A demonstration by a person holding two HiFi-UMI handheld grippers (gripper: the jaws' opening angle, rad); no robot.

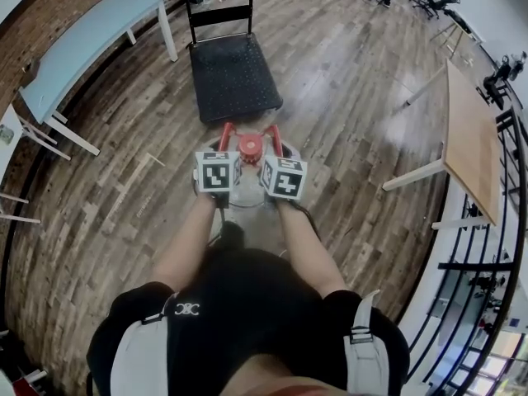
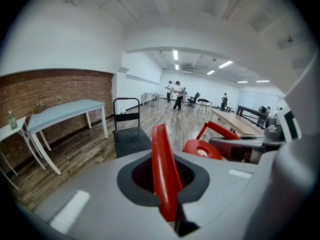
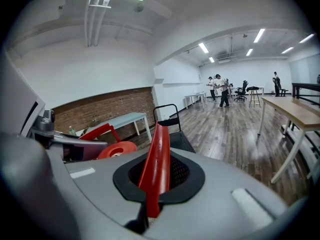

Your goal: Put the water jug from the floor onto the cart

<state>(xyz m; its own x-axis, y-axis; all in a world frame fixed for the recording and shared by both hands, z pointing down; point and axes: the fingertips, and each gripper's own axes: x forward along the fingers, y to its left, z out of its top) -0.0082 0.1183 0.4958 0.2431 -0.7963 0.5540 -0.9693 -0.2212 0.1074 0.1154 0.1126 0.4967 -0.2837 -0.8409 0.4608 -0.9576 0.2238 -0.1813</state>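
Observation:
The water jug is a clear bottle with a red cap (image 1: 252, 146), and it sits between my two grippers just in front of the person's body. My left gripper (image 1: 224, 130) is at the cap's left and my right gripper (image 1: 275, 130) at its right, both with red jaws closed together and nothing between them. In the left gripper view the jaws (image 2: 160, 131) are shut, with the cap (image 2: 200, 148) to their right. From the right gripper (image 3: 160, 130) the cap (image 3: 118, 149) lies to the left. The black platform cart (image 1: 233, 77) stands just beyond, its deck bare.
A light blue table (image 1: 91, 35) stands at the left along the brick wall. A wooden table (image 1: 472, 139) and a black railing (image 1: 495, 254) are at the right. People stand far off (image 2: 177, 94) down the wooden floor.

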